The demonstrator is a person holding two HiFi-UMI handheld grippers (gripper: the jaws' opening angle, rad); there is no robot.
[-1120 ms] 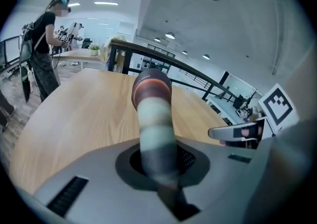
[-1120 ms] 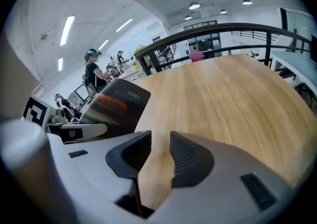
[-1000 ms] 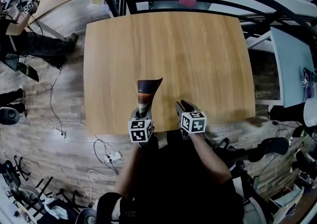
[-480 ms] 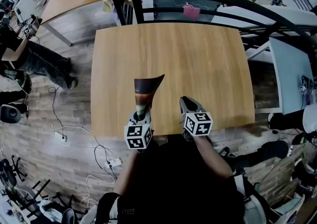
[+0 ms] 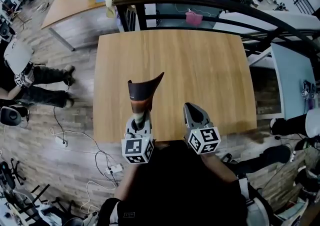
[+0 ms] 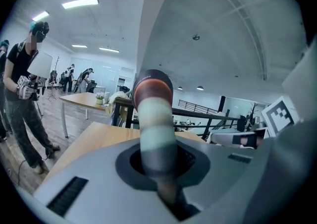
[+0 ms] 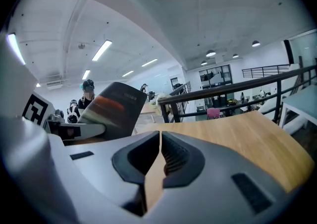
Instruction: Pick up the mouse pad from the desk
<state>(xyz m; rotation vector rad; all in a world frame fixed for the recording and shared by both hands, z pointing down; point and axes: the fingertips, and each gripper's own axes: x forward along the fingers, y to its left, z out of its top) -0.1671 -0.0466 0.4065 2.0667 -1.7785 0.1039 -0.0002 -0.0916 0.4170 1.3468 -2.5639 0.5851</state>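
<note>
Since the earlier frames both grippers have come up off the near edge of the desk (image 5: pixel 200 70), and the mouse pad (image 5: pixel 142 92) has risen with the left one. Left gripper (image 5: pixel 140 120): jaws clenched on the pad's lower end. In the left gripper view (image 6: pixel 161 168) the pad (image 6: pixel 154 114) runs straight out from between the pads and curls into a narrow roll, with bands of dark, pale green and orange. It flares wider at its far end and looks clear of the desk top (image 6: pixel 94 136). Right gripper (image 5: pixel 192 107): jaws have just been closing and now stand together. Nothing is between them; only a thin slit shows in the right gripper view (image 7: pixel 159 153), with desk wood (image 7: pixel 237 134) behind it. From these jaws the pad (image 7: pixel 111 109) stands off to the left, tilted, apart from them. Beyond both jaws the desk stretches away to a dark railing (image 5: pixel 200 0) at its far edge. A seated person (image 5: pixel 30 80) is well off to the left of the left jaws, on the wood floor (image 5: pixel 75 135).
</note>
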